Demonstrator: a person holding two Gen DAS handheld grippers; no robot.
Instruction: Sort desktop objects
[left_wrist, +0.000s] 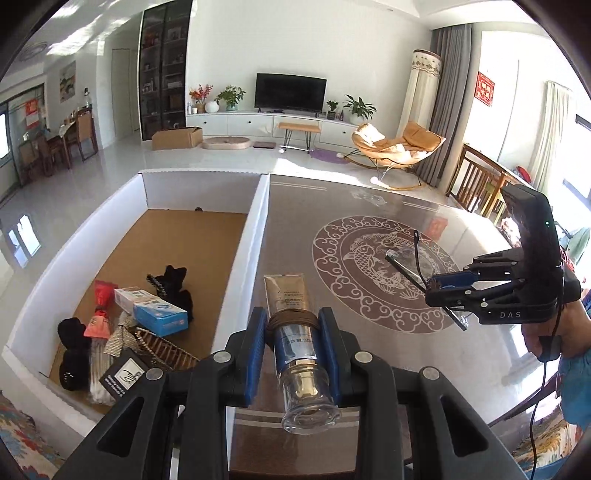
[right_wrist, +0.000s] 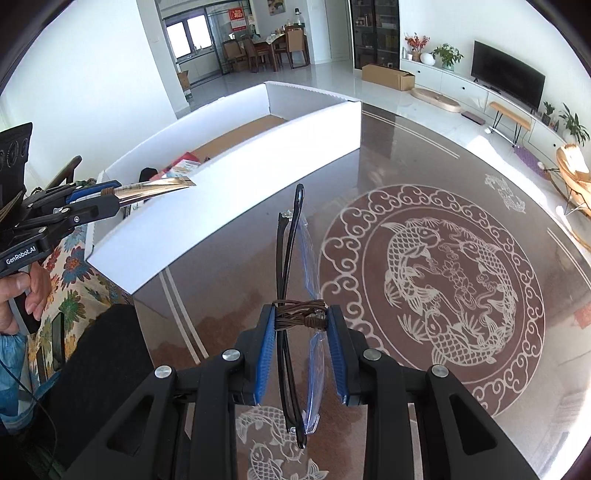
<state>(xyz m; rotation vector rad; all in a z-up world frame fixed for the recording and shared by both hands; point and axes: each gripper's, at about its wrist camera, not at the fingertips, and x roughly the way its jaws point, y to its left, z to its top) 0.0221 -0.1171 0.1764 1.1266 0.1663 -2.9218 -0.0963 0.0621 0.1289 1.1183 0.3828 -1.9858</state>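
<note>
Left tool (left_wrist: 293, 345) is clenching a gold cosmetic tube (left_wrist: 291, 314) around its neck, clear cap pointing back toward the camera; the tube is riding in the air just right of the white box (left_wrist: 258, 229) wall, not yet over the brown floor of the box.
Right tool (right_wrist: 301, 332) is gripping folded glasses (right_wrist: 295, 280) edge-on, frame and lenses standing upright between the blue pads (right_wrist: 267, 354); they are hanging above the patterned glass desk (right_wrist: 461, 166), well apart from the box.

Risks, as judged from here:
- tube is being pinched on a narrow round section; it could be rotating or sliding out if the hand is tilting it during the carry;
- glasses are being squeezed across thin lenses; too much pressure could be flexing or popping a lens, too little could let them pivot and drop onto hard glass;
- both tools are heading toward one box; crossing paths could be knocking the two loads together.

Pose: left hand is holding its tool low and level, pointing along the box wall; right hand is holding its tool out over the desk, angled toward the box; a cable is trailing from the right tool.
</note>
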